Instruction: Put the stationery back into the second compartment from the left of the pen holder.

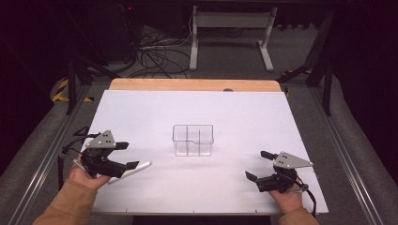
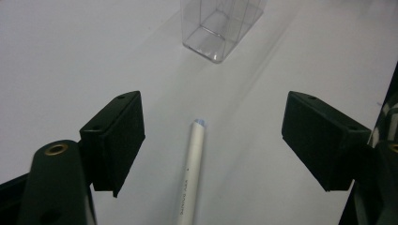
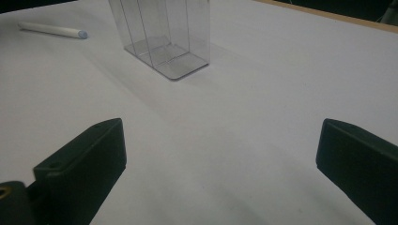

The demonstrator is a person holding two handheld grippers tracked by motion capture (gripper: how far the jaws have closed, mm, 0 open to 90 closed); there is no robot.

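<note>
A clear plastic container (image 1: 193, 139) with inner dividers stands upright in the middle of the white table (image 1: 141, 108). A white pen (image 1: 143, 166) lies flat at the left, its tip toward the container. My left gripper (image 1: 132, 155) is open around the pen: in the left gripper view the pen (image 2: 192, 168) lies between the jaws with a gap on each side, and the container (image 2: 220, 28) is ahead. My right gripper (image 1: 255, 164) rests open at the right with nothing between its jaws. The right gripper view (image 3: 218, 150) faces the container (image 3: 162, 35) and the pen (image 3: 51, 29) beyond.
A wooden strip (image 1: 195, 85) runs along the table's far edge. Beyond it stand a white metal frame (image 1: 230, 28) and a tangle of cables (image 1: 155, 56) on the floor. Metal rails (image 1: 42, 159) flank the table.
</note>
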